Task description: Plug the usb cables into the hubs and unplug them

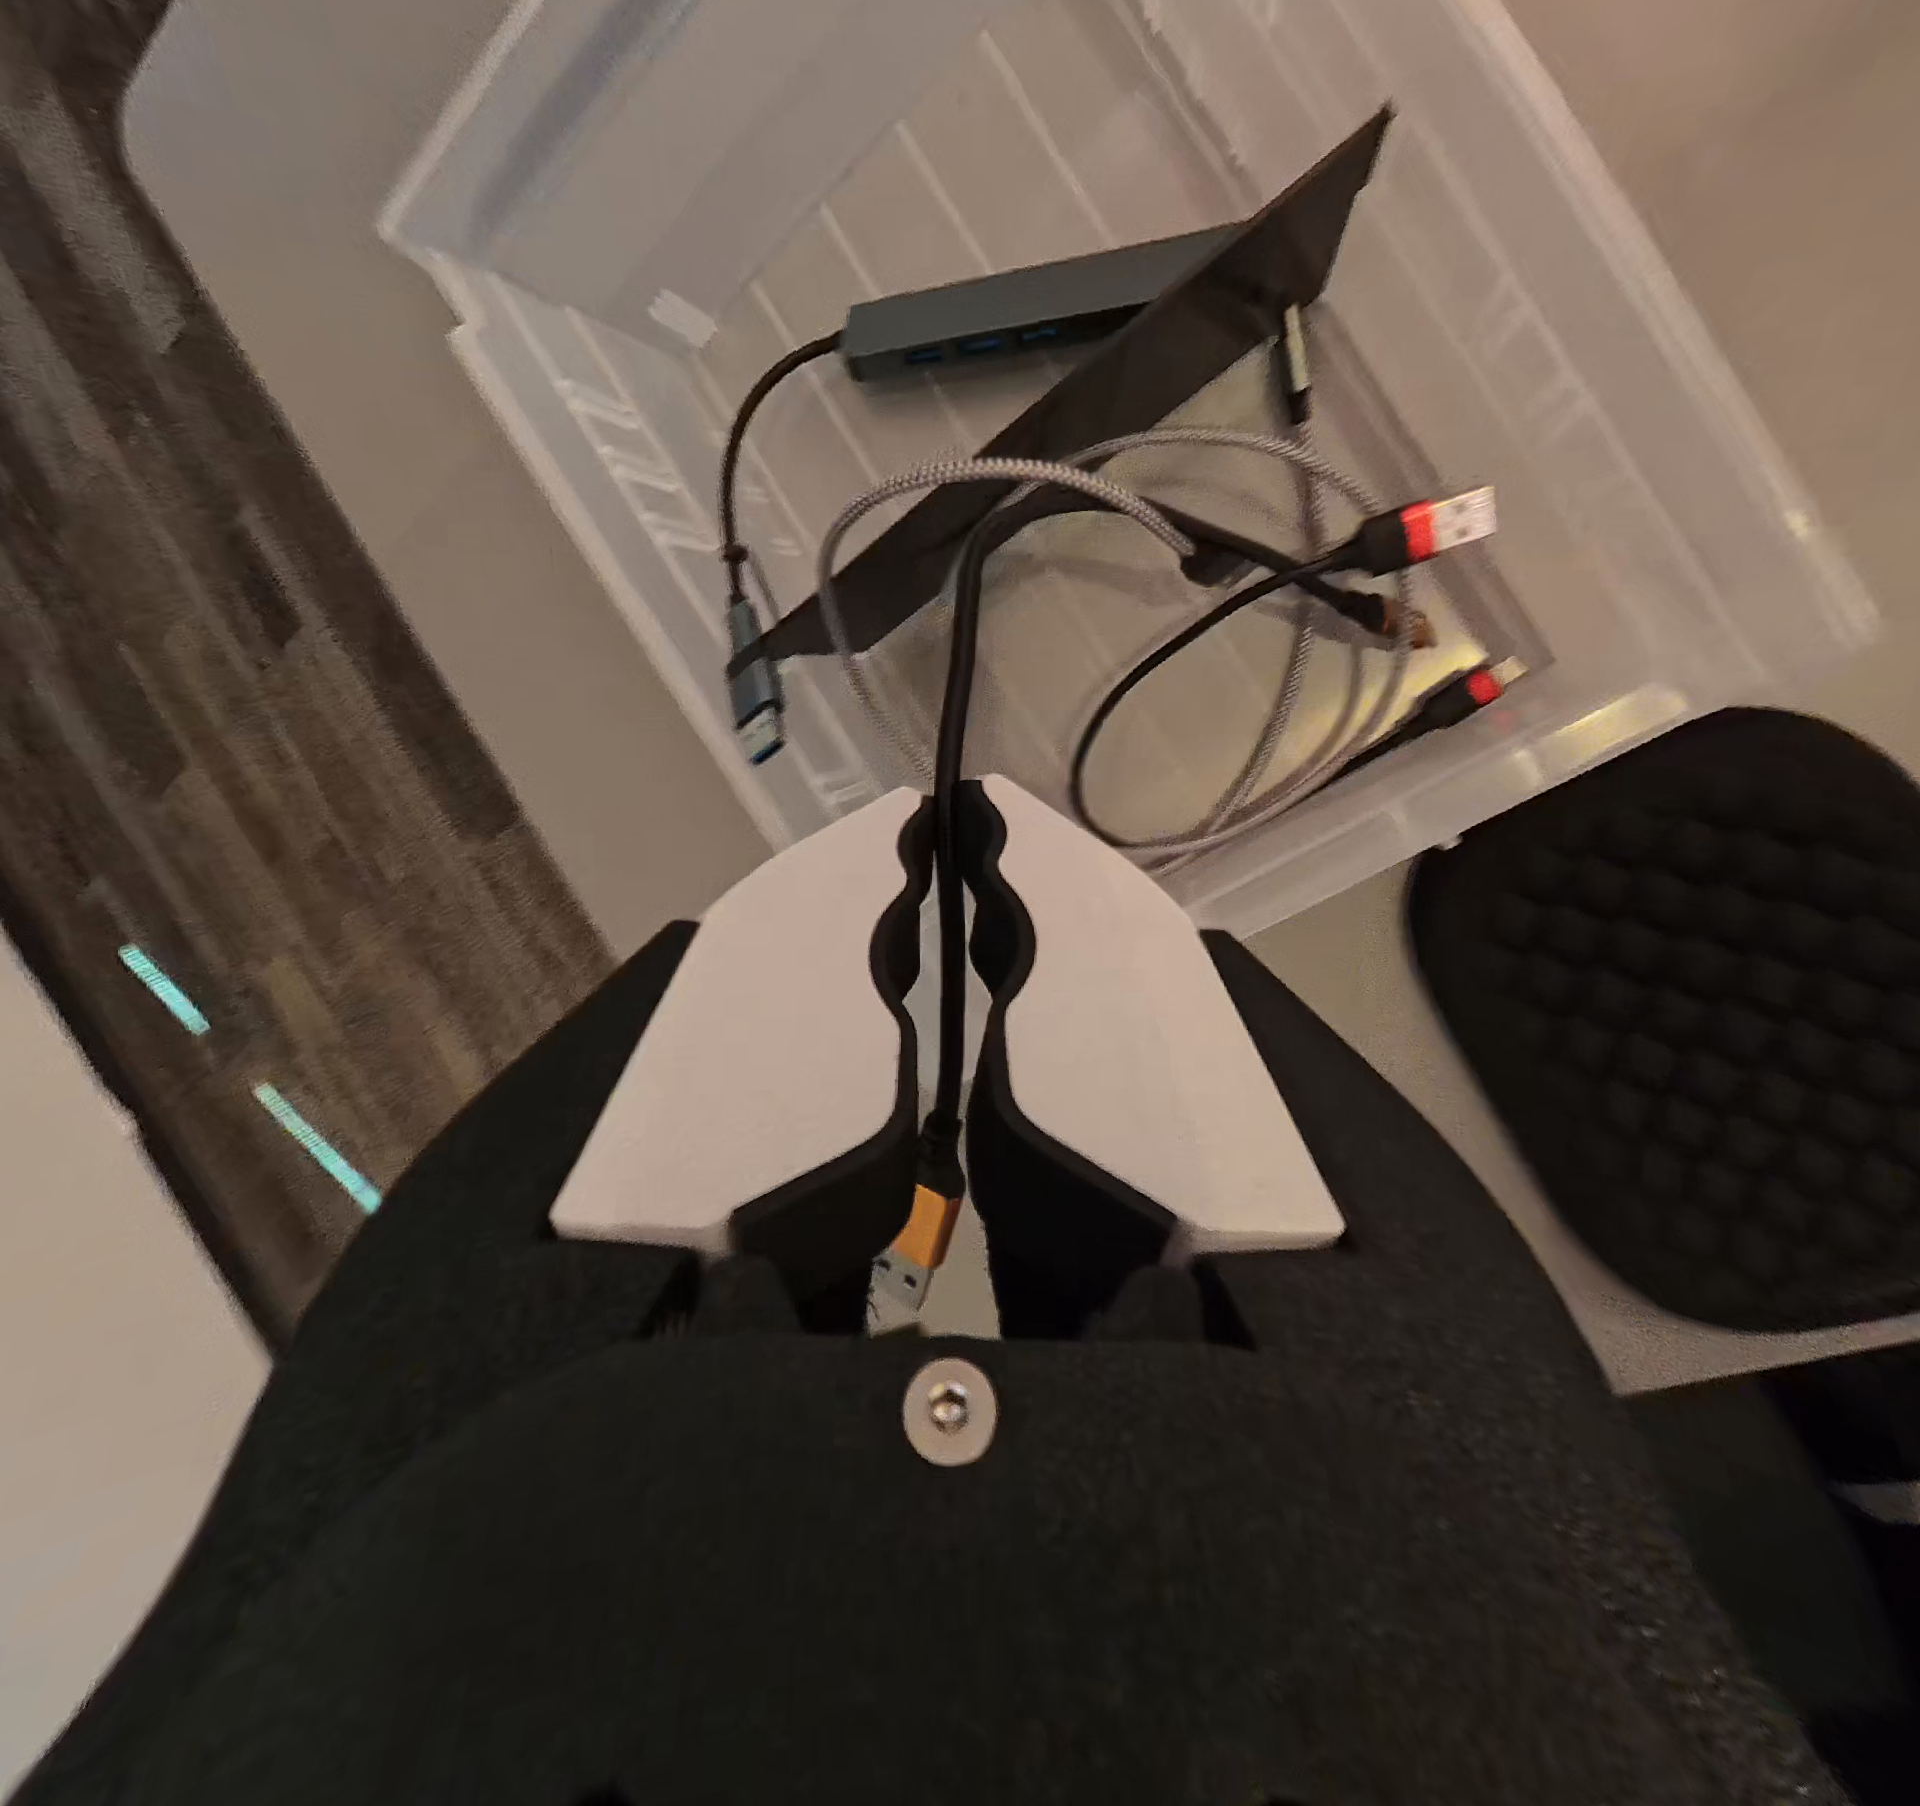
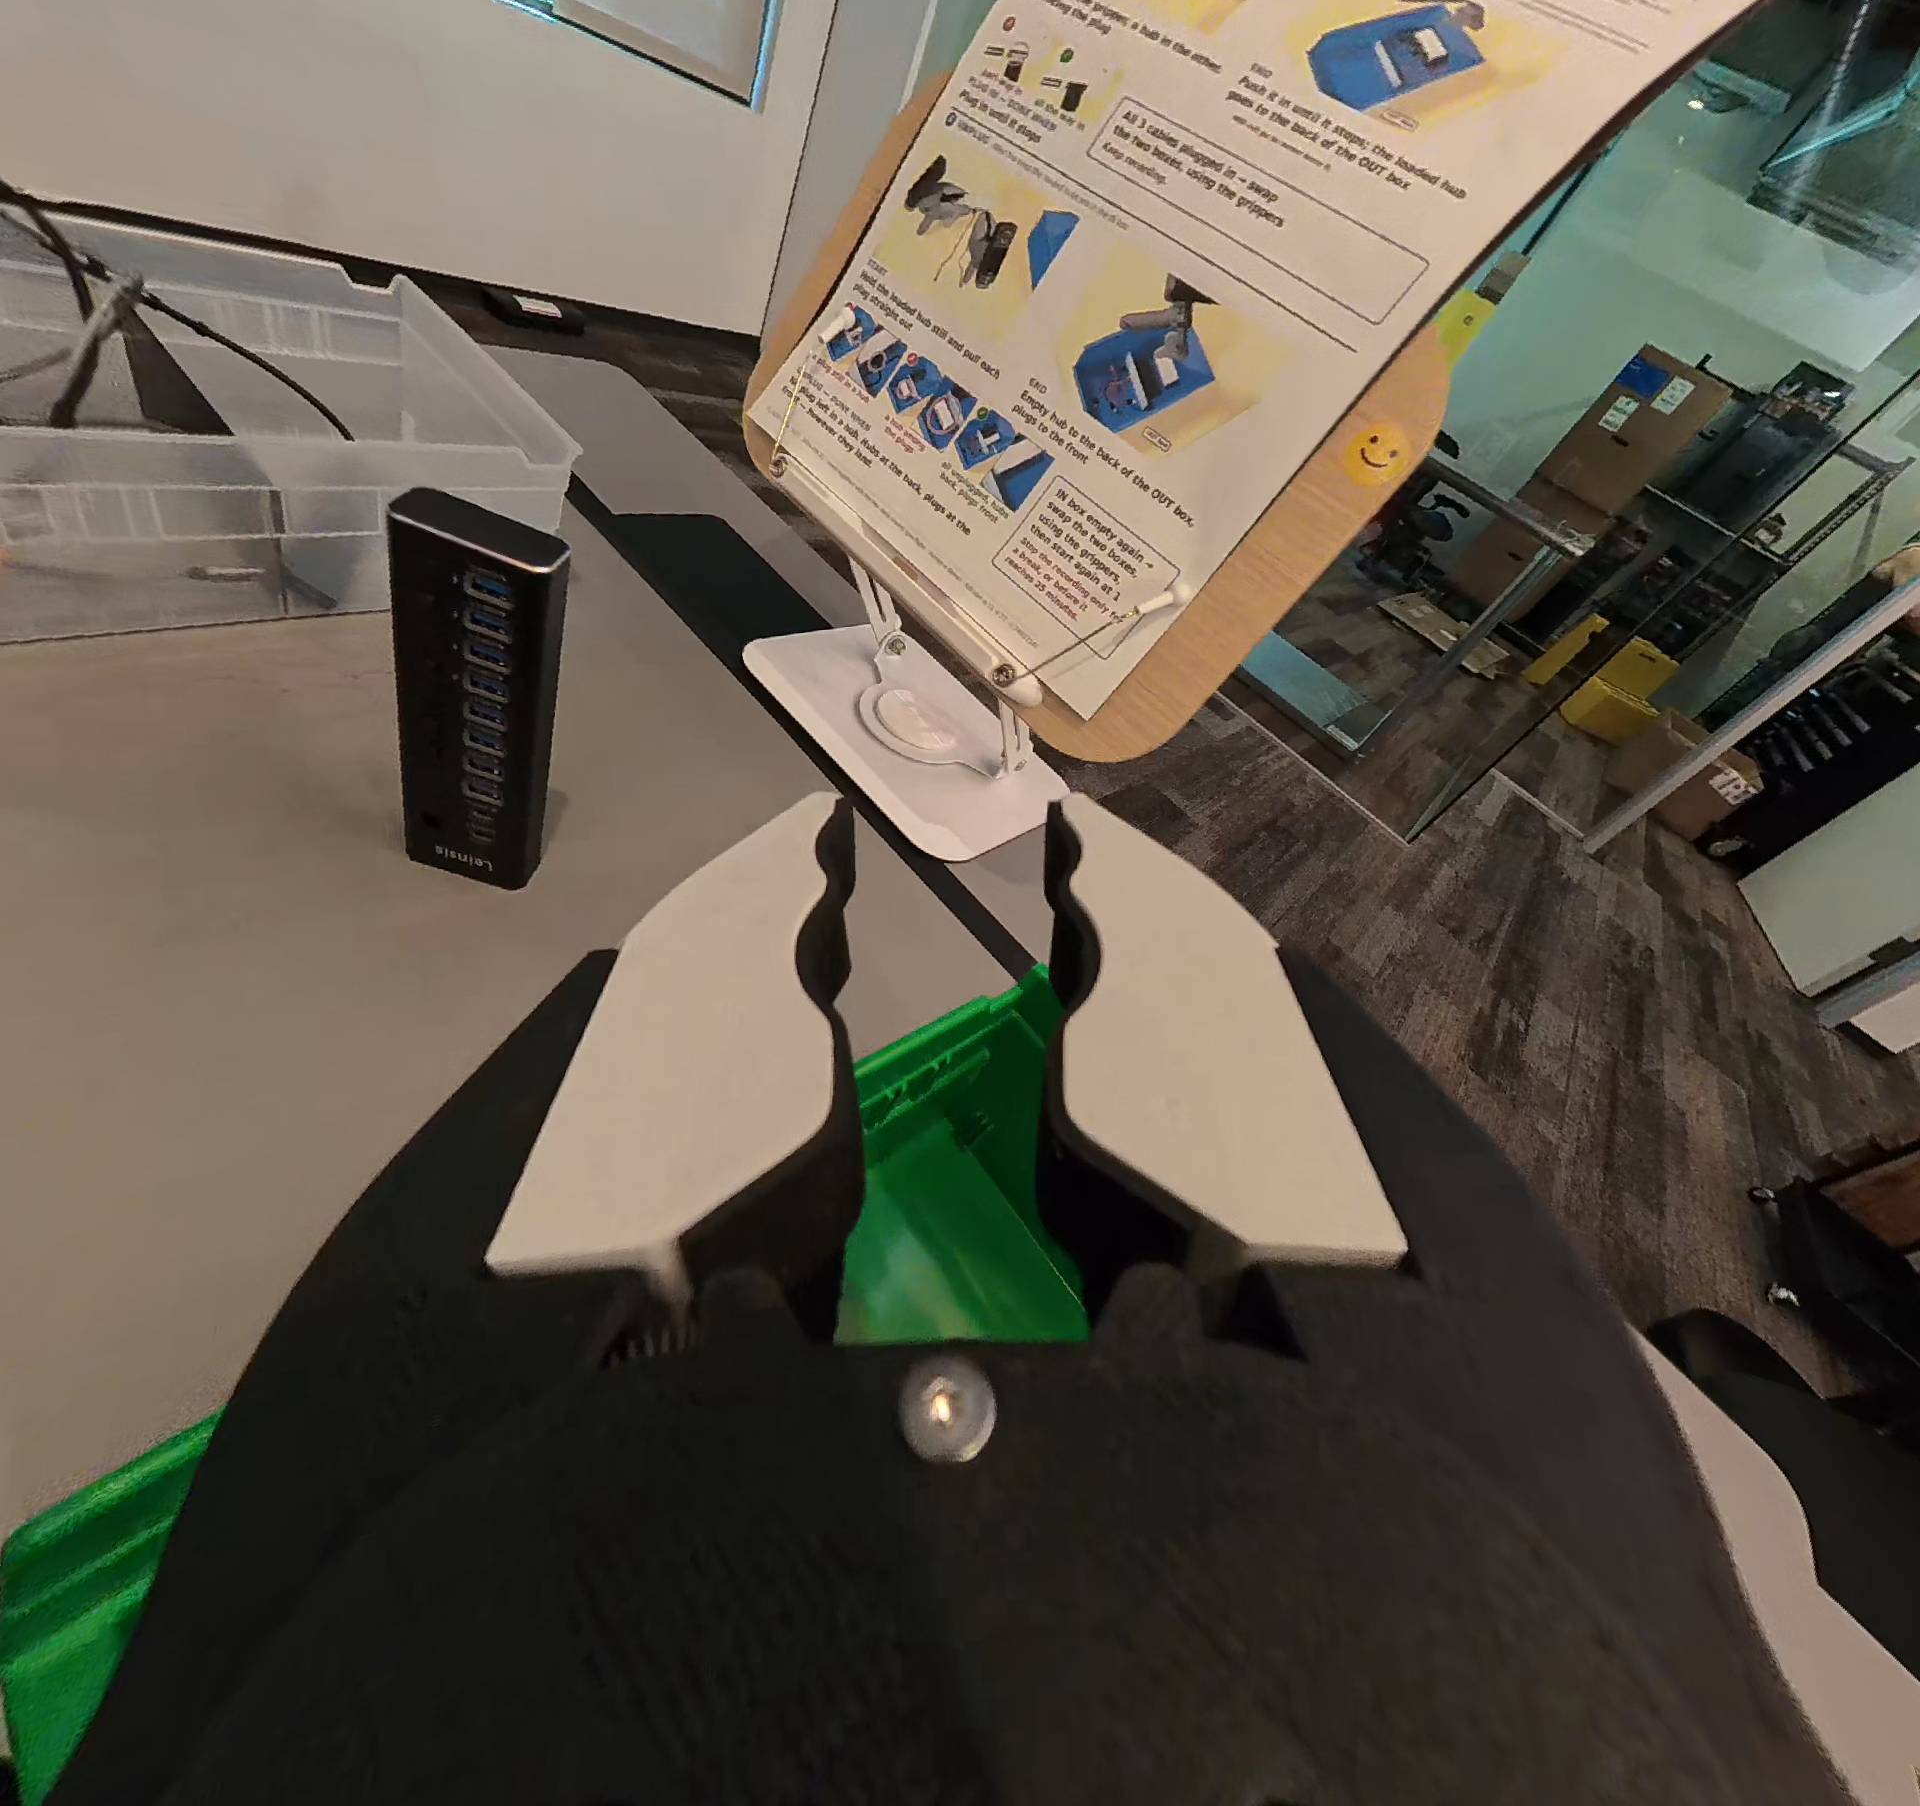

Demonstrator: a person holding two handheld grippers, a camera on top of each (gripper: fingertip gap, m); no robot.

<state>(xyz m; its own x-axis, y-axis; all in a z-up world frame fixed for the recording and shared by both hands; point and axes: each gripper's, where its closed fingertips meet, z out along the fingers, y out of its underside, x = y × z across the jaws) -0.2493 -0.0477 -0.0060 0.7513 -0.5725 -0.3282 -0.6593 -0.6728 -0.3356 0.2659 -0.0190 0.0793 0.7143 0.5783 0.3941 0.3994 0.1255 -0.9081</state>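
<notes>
Left claw (image 1: 948, 800) is clamped on a black cable (image 1: 951, 676), its gold plug (image 1: 928, 1216) pointing back toward the camera, above a clear bin (image 1: 582, 302) holding a grey hub (image 1: 997, 322). Right claw (image 2: 948, 821) is spread, empty; a black hub (image 2: 473, 686) stands upright on the desk (image 2: 208, 977).

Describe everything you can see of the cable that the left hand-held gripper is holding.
The black cable is thin, smooth-jacketed and doubled: two strands run side by side between the shut fingers of the left hand-held gripper. Its USB-A plug, with a gold-orange shell and bare metal tip, points back toward the camera, behind the fingertips. The strands rise, arch over, and trail into the clear plastic bin, among other cables.
</notes>
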